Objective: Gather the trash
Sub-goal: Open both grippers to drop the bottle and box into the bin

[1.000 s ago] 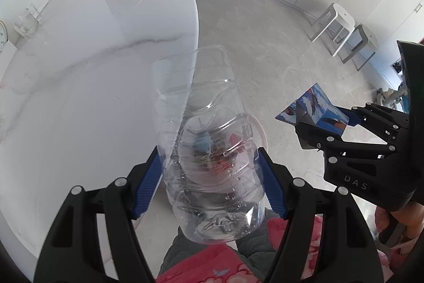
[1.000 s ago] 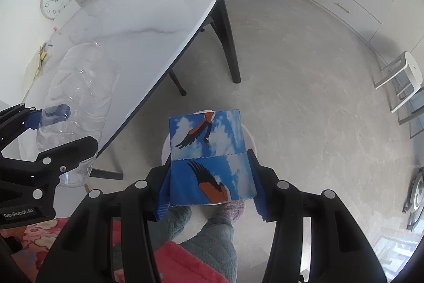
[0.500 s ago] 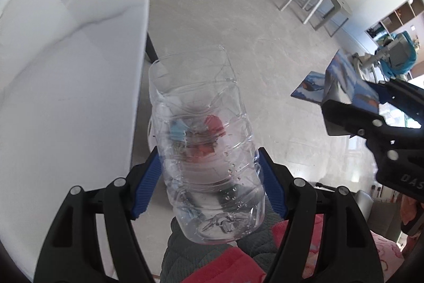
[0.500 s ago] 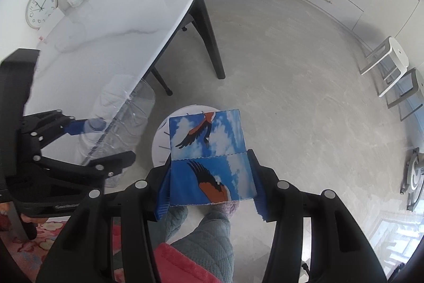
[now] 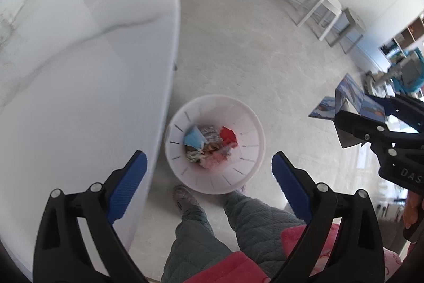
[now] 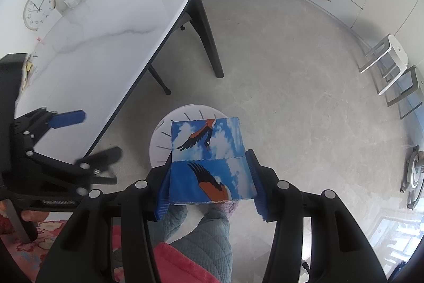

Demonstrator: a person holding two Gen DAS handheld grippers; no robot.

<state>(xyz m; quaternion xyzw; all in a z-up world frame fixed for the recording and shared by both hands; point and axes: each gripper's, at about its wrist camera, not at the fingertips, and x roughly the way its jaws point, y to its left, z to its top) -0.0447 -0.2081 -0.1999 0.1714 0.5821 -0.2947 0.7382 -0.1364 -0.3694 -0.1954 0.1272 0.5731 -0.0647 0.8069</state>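
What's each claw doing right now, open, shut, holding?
Left claw: open, empty, above the bin.
Right claw: shut on the blue box.

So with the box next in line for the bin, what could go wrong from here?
1. The blue box looks wide against the white bin, and the right hand-held gripper holds it flat, so it may catch on the rim.
2. The bin stands close to the table edge; the open left hand-held gripper hangs right over it, crowding the drop.
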